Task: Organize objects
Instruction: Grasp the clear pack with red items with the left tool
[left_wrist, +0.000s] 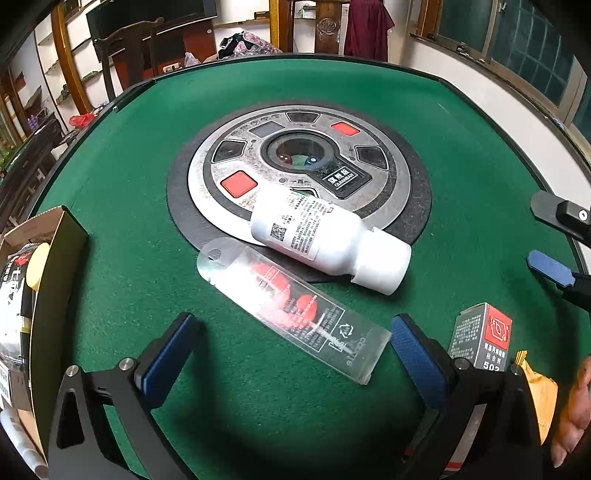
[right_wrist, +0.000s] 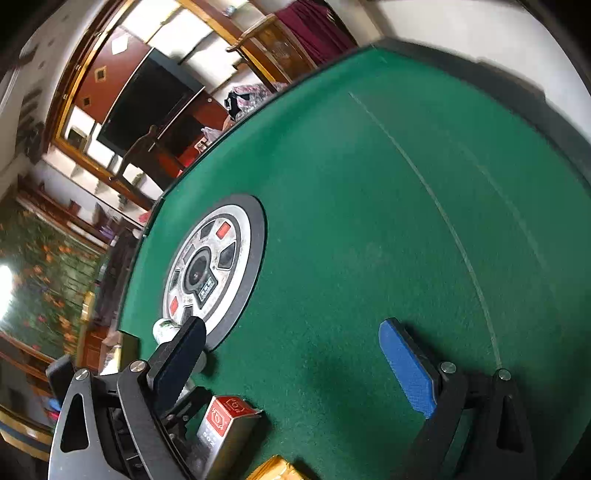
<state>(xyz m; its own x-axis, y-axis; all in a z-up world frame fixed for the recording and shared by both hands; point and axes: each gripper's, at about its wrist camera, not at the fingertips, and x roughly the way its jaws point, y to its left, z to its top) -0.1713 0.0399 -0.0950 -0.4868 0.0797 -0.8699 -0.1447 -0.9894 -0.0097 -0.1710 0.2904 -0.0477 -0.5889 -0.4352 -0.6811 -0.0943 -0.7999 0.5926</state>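
the left hand-held gripper (left_wrist: 291, 343) hangs low over the green felt bench (left_wrist: 461, 177) with its blue-padded fingers (left_wrist: 168, 354) spread wide and nothing between them. just ahead of those fingers lies a clear plastic blister pack (left_wrist: 291, 310) with something red inside, flat on the felt and angled from upper left to lower right, its near end reaching in between the fingertips. a white bottle (left_wrist: 325, 240) lies on its side just beyond the pack, its base resting on the round metal control disc (left_wrist: 295, 158) at the bench's middle and its cap pointing to the right. a small grey and red box marked 502 (left_wrist: 480, 339) stands just beside the right finger, with a yellow packet (left_wrist: 539, 391) behind it. at the left edge an open cardboard box (left_wrist: 44, 266) holds a few items. the right hand-held gripper (right_wrist: 291, 354) is tilted over bare felt, also opened wide and empty; the 502 box (right_wrist: 225, 424) sits beside its left finger, and the same gripper shows at the right edge of the left wrist view (left_wrist: 554, 240).
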